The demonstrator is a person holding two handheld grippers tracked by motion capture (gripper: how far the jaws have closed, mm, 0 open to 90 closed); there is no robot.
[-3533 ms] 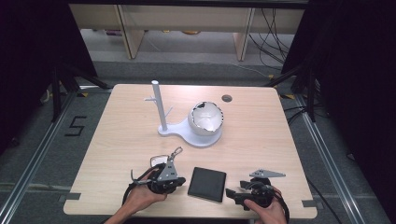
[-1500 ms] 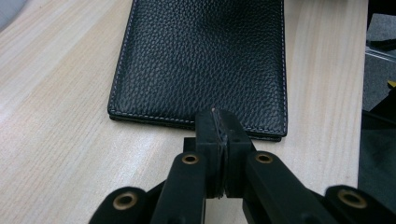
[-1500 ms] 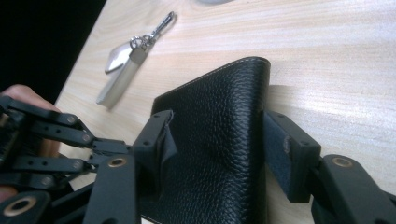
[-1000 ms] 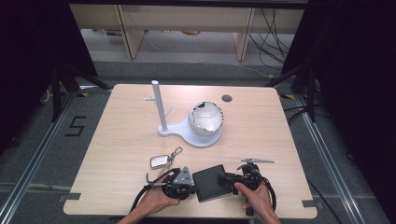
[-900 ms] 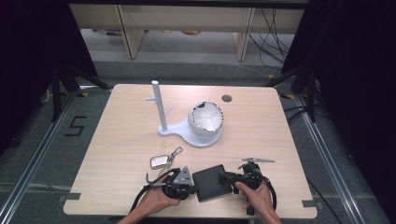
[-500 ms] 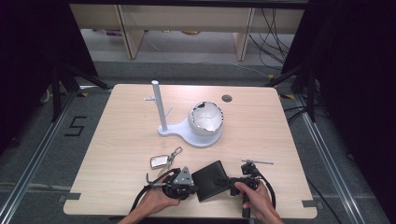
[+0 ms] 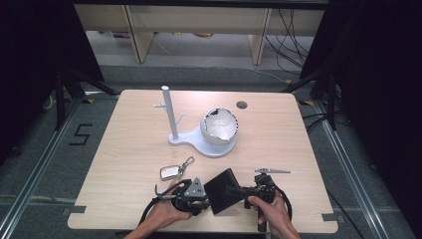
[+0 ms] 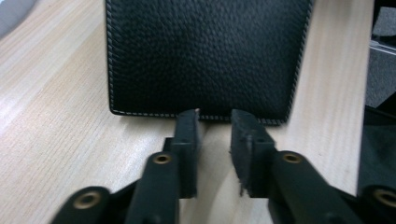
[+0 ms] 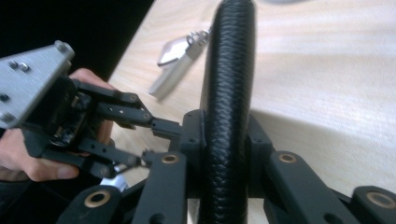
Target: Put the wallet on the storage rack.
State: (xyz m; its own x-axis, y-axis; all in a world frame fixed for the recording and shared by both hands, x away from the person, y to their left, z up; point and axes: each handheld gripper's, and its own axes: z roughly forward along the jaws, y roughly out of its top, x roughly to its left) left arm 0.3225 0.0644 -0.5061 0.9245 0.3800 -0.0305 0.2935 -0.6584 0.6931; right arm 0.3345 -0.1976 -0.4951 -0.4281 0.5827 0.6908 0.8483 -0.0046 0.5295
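Note:
A black leather wallet (image 7: 224, 190) stands tilted on edge near the table's front, between my two grippers. My right gripper (image 7: 245, 191) has just been closing and is now shut on the wallet's rounded edge (image 9: 227, 84), with a pad pressing each side. My left gripper (image 7: 201, 195) has just been opening. In the left gripper view its jaws (image 8: 214, 122) stand apart with bare wood between them, and the stitched edge of the wallet (image 8: 205, 56) lies right at their tips. The left gripper (image 9: 140, 135) shows close to the wallet's other side in the right gripper view.
A silver key fob on a ring (image 7: 171, 172) lies just behind the left gripper. Farther back, a white stand (image 7: 199, 144) carries an upright post (image 7: 166, 112) and a round white shell (image 7: 220, 125). A cable hole (image 7: 242, 104) sits near the far edge.
The wallet, flat on the table at first, now stands tilted up. The left jaws, earlier shut on its left edge, have parted. The right jaws have closed on its right edge.

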